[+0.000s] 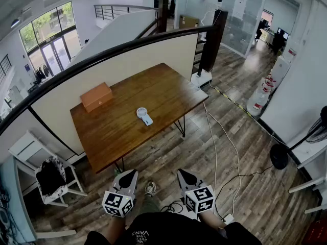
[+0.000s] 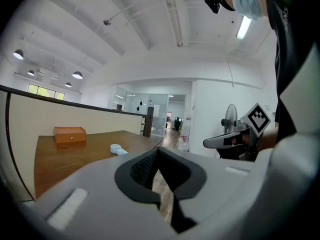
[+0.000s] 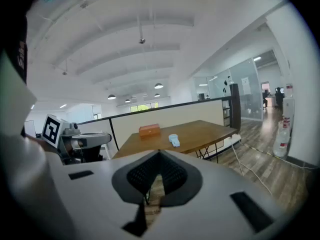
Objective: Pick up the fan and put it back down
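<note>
One small white fan [image 1: 144,116] lay flat near the middle of the table [image 1: 168,93], with its handle toward the table's near edge. One orange box [image 1: 96,96] sat on the same table, toward its far left corner and well apart from the fan.

There were two hand-held grippers. The left hand-held gripper [image 1: 131,173] and the right hand-held gripper [image 1: 182,173] were both held short of the table's near edge, over the floor [image 1: 240,152]. Each had its jaws pressed together with nothing between them, and neither touched the fan.

The table had a dark brown wooden top on thin black legs. Along its far side ran a cream partition [image 1: 127,65] capped by a dark rail. One white chair [image 1: 30,149] stood to the left of the table. Pale cables [image 1: 214,152] trailed over the grey-brown plank floor to the table's right, and large windows showed far beyond the table's left end.
</note>
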{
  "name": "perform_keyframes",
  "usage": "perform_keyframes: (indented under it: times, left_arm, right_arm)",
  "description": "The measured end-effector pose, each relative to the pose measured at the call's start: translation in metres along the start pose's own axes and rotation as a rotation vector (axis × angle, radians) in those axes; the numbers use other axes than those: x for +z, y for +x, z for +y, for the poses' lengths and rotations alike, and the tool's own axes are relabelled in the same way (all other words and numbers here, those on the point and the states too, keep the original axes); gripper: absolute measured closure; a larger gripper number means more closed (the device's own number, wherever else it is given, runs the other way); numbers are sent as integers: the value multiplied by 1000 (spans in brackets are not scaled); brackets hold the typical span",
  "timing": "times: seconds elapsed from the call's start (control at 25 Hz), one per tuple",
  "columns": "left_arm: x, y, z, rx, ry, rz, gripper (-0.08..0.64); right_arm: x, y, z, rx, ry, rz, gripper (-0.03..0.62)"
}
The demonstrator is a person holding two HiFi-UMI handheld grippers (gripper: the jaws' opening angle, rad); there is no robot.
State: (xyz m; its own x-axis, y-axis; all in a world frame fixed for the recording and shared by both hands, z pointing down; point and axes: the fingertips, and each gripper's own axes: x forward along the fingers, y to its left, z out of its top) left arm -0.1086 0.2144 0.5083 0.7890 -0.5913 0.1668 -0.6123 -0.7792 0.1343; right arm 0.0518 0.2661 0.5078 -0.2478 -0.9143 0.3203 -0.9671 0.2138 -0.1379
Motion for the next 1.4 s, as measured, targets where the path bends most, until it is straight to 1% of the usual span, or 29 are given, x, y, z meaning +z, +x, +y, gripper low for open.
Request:
perform_keyframes:
  times: [0.16,0.28,0.36,0.4,0.44,0.48,0.52,0.64,0.84,1.08,1.2,1.4]
  left_arm:
    - [-2,6,7,-7,-7,-1,549]
    - [1,13,10,-31,-22,-23,549]
    - [3,18,12,-52,-36,-36,548]
    - [3,21,15,-58,-43,-38,528]
    - [3,25,18,-61,-51,-36,472]
    - [3,30,23,-59,-57,-29,399]
    - [3,35,29,-56,-59,-19,374]
    - [6,51,48,-51,-62,-4,374]
    - [15,81,89,-41,-78,-8,374]
    - [29,116,137,-60,-76,-5,374]
    - [34,131,162,-64,-79,0,374]
    - [39,154,195,-94,-75,13,374]
  right_arm:
    - [-1,11,0,10,4,7,581]
    - [3,23,2,67,33,2,581]
    - [5,31,3,87,54,-11,580]
    - [6,36,2,88,62,-12,553]
    - [8,42,1,85,69,-11,497]
    - [10,48,-2,80,74,-9,417]
    - [13,54,-5,75,77,-9,381]
    - [22,77,-13,68,73,-7,380]
    - [37,123,-24,63,59,13,380]
    - [60,184,-34,47,55,19,380]
    - [66,214,-37,45,52,31,380]
    - [74,253,-43,23,58,36,379]
